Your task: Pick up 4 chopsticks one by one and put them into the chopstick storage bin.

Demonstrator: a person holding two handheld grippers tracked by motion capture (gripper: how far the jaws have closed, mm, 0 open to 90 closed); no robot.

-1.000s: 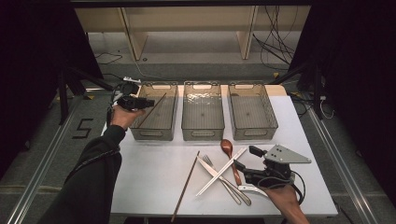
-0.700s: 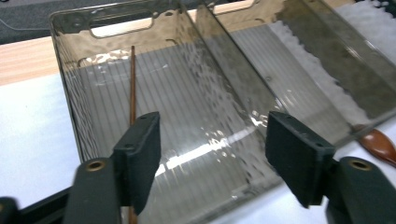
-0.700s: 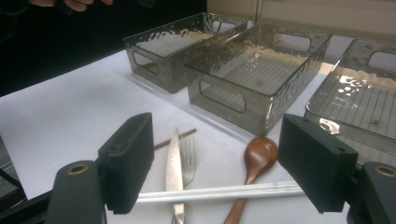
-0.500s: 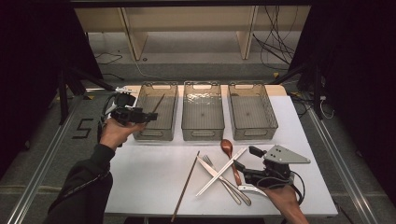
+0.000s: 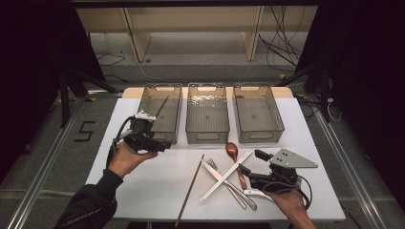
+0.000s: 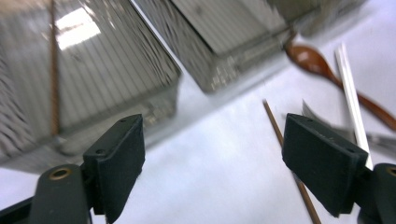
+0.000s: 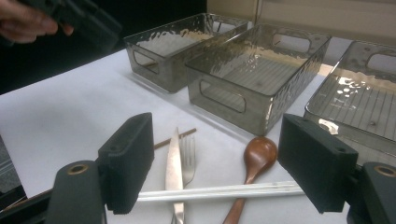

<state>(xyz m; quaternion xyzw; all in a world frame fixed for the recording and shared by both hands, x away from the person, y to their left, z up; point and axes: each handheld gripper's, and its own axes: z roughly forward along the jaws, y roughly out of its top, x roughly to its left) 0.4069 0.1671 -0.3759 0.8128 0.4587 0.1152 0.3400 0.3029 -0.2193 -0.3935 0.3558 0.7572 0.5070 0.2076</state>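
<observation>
Three bins (image 5: 207, 119); two brown chopsticks (image 5: 189, 190) (one binned); both claws (image 6: 212, 163) (image 7: 217, 163) spread, empty.

1. The high view looks forward and down from above the person's side, taking in the whole tabletop (image 5: 143, 191).
2. The left gripper view sits low and close, facing the left bin (image 6: 93, 70) and brown spoon (image 6: 317, 63).
3. The right gripper view, low over the cutlery, faces the three bins; all views share that spoon (image 7: 257, 156).
</observation>
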